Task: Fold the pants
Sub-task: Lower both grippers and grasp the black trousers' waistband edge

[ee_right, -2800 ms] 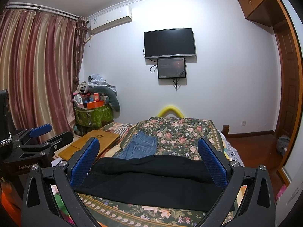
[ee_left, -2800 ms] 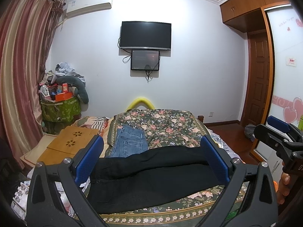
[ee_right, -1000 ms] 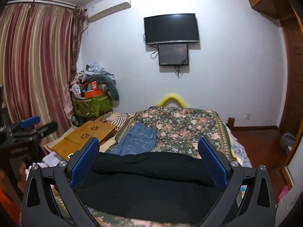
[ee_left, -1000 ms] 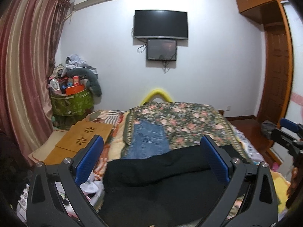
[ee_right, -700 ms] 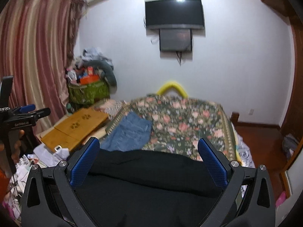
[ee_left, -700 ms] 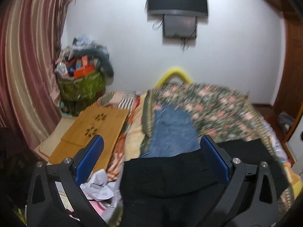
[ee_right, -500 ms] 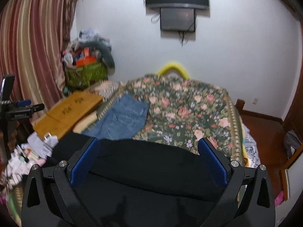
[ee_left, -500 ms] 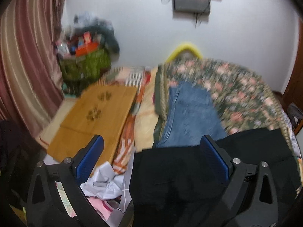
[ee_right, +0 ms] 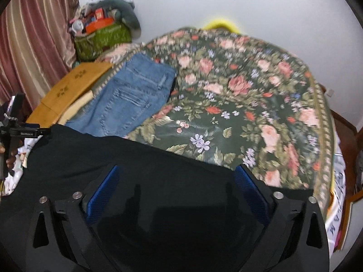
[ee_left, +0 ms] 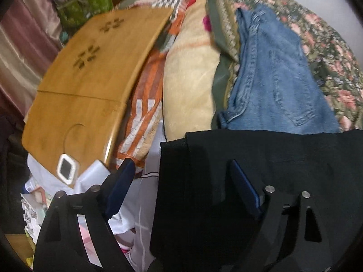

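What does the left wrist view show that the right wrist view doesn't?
Only left wrist: the small white device on the near end of the wooden lap desk, the cream pillow, the orange-striped cloth, and the edge of the black pants between its open fingers.

Only right wrist: the white wall, most of the floral bedspread, and the left hand-held gripper from outside.

Both: black pants, blue jeans, lap desk, green bag, curtain.
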A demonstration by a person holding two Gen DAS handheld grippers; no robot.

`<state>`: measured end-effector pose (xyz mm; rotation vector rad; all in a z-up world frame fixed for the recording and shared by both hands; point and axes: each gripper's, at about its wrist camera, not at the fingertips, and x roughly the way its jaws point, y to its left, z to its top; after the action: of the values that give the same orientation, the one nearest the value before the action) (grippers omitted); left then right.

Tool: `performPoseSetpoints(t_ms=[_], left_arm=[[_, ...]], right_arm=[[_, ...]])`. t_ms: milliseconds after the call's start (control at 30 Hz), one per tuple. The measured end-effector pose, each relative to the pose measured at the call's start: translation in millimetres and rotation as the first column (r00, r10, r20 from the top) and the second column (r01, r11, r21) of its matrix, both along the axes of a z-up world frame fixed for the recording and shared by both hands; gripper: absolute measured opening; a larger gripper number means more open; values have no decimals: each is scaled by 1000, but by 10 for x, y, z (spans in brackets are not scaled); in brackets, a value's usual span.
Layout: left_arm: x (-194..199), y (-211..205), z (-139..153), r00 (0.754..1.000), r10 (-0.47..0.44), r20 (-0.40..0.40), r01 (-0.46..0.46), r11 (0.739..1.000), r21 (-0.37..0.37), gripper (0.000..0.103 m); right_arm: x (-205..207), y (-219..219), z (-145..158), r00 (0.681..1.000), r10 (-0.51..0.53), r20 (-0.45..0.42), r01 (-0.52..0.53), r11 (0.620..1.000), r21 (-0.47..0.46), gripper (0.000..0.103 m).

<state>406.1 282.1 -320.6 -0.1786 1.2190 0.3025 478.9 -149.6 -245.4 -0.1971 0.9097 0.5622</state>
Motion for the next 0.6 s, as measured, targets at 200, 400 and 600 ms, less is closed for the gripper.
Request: performPoseSetpoints(t_ms=[200, 400, 600], left_arm=[[63, 8, -109, 1000, -20, 0, 20, 993, -118, 76], [14, -89, -17, 999, -29, 43, 33, 996, -87, 32], [-77, -266, 280, 992, -64, 107, 59, 997, 49, 17]], right_arm=[[288, 160, -375, 993, 55, -105, -62, 996, -62, 76], [117, 137, -371, 994, 82, -78, -84, 996, -27, 47], [-3, 230, -355, 992, 103, -67, -106, 993, -45, 7]])
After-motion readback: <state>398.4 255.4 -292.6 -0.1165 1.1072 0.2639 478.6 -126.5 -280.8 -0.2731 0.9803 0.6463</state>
